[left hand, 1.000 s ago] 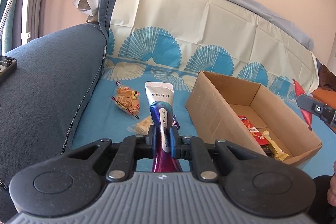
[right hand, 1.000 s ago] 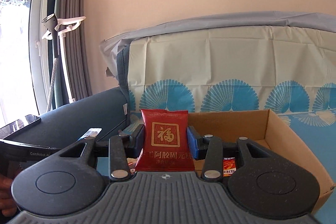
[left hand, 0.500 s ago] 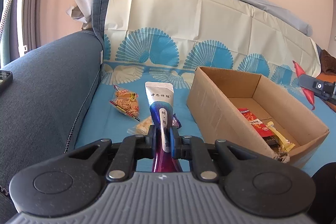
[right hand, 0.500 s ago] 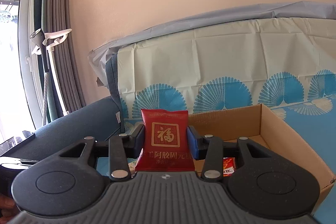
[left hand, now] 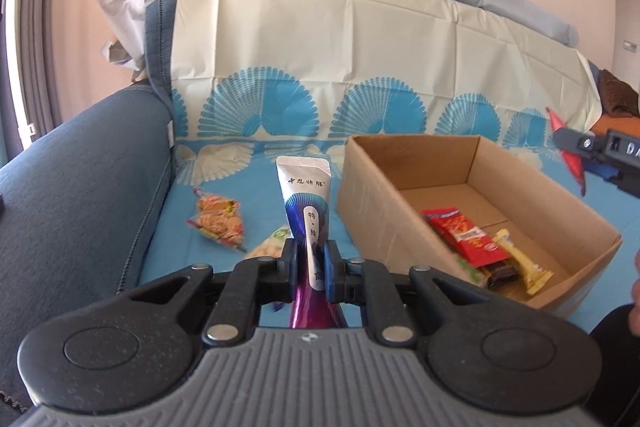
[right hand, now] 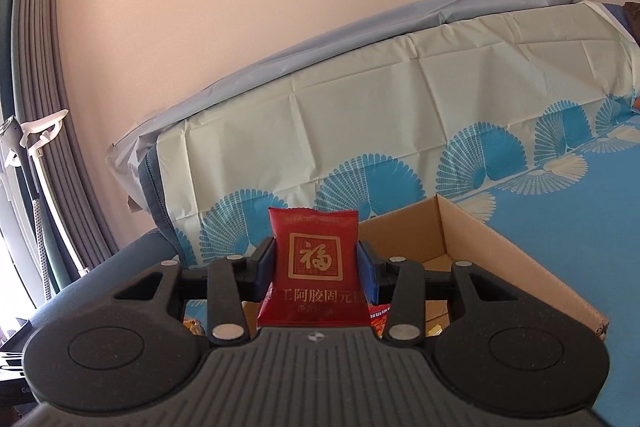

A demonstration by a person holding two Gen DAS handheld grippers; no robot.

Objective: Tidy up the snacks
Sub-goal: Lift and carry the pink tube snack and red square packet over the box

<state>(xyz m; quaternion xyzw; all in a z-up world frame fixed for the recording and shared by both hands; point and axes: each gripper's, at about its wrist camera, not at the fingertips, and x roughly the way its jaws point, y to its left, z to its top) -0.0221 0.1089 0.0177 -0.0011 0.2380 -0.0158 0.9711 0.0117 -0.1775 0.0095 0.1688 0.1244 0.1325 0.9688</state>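
Note:
My left gripper is shut on a white, blue and purple sachet, held upright above the sofa seat, left of the open cardboard box. The box holds a red snack packet, a yellow bar and other wrappers. My right gripper is shut on a red packet with a gold character, held upright over the near side of the box. It also shows at the right edge of the left wrist view.
A clear pack of brown biscuits and a pale snack pack lie on the blue cloth left of the box. The grey sofa armrest rises at left. The covered backrest stands behind.
The left view has swung right and risen, showing more of the box's inside. The right gripper has tilted and moved over the box, still holding the red packet.

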